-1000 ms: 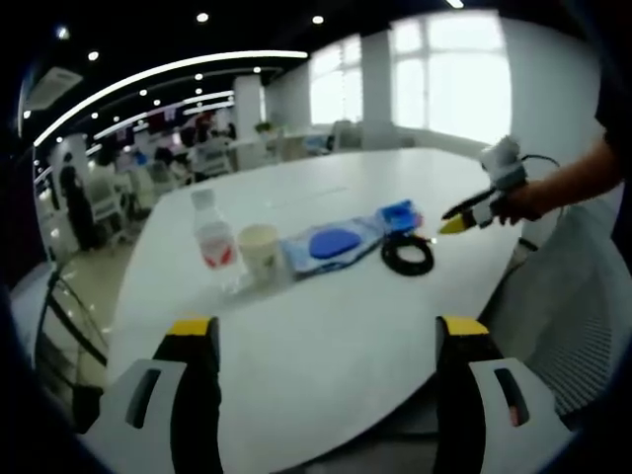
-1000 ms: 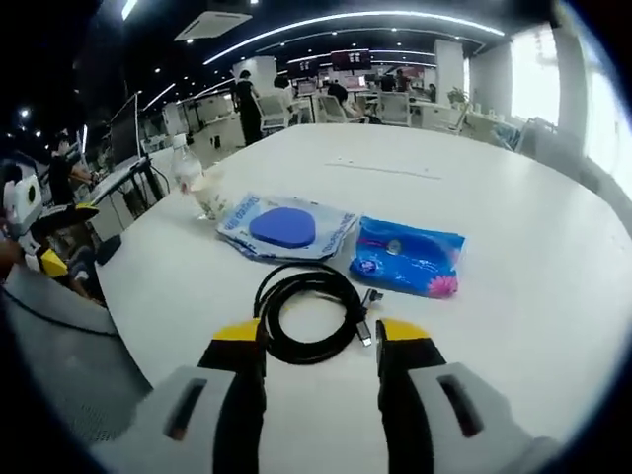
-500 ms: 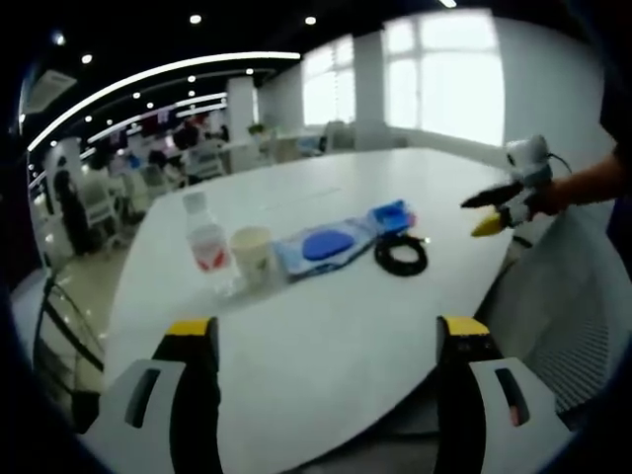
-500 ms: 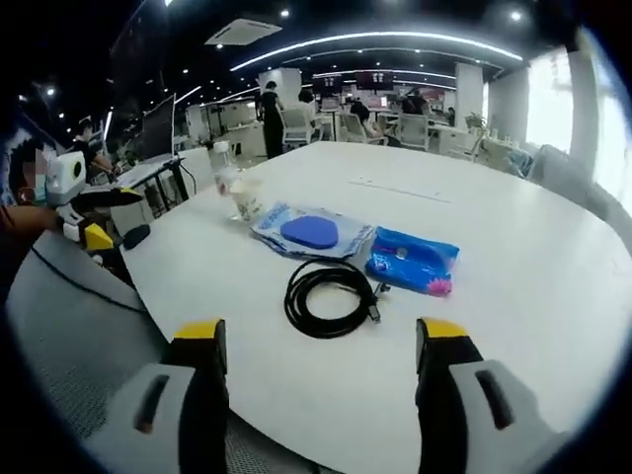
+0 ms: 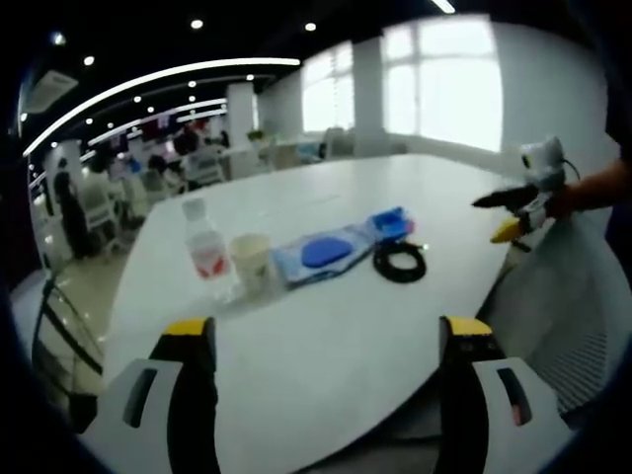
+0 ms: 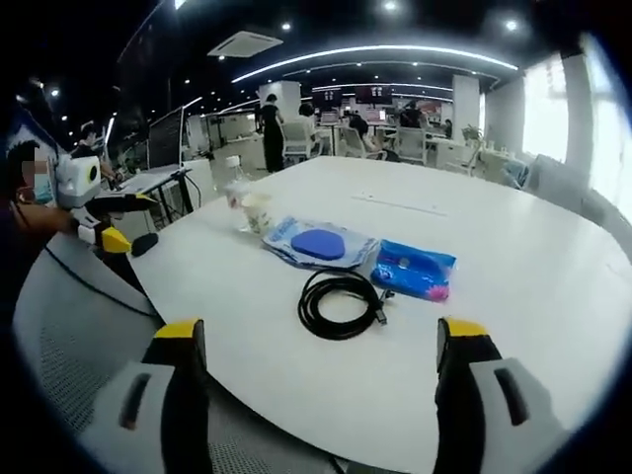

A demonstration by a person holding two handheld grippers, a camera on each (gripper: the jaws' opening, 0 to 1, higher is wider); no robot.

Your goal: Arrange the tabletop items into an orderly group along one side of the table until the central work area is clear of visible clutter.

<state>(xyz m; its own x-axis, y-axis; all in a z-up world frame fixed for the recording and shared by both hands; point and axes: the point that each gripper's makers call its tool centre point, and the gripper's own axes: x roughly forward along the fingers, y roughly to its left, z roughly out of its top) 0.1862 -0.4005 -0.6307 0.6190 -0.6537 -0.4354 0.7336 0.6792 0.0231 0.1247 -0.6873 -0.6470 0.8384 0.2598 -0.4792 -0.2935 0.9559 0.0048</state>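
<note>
On the white table [image 5: 326,326] stand a clear water bottle [image 5: 206,249] with a red label and a paper cup [image 5: 251,260] beside it. To their right lie a clear bag with a blue oval [image 5: 324,253], a blue packet [image 5: 392,224] and a coiled black cable [image 5: 400,262]. My left gripper [image 5: 322,336] is open at the near edge, well short of them. In the right gripper view the cable [image 6: 341,304], the bag [image 6: 318,244], the packet [image 6: 417,269], the cup [image 6: 257,210] and the bottle [image 6: 235,188] lie ahead of my open right gripper [image 6: 318,341]. The right gripper [image 5: 520,210] shows at the table's right.
A grey mesh chair [image 5: 583,316] stands by the table's right edge. Another mesh chair back [image 6: 79,326] sits at the left, with the left gripper [image 6: 94,212] in a person's hand above it. Office desks, chairs and people fill the background.
My right gripper has opened wide and pulled back from the black cable. The left gripper has stayed open and barely moved.
</note>
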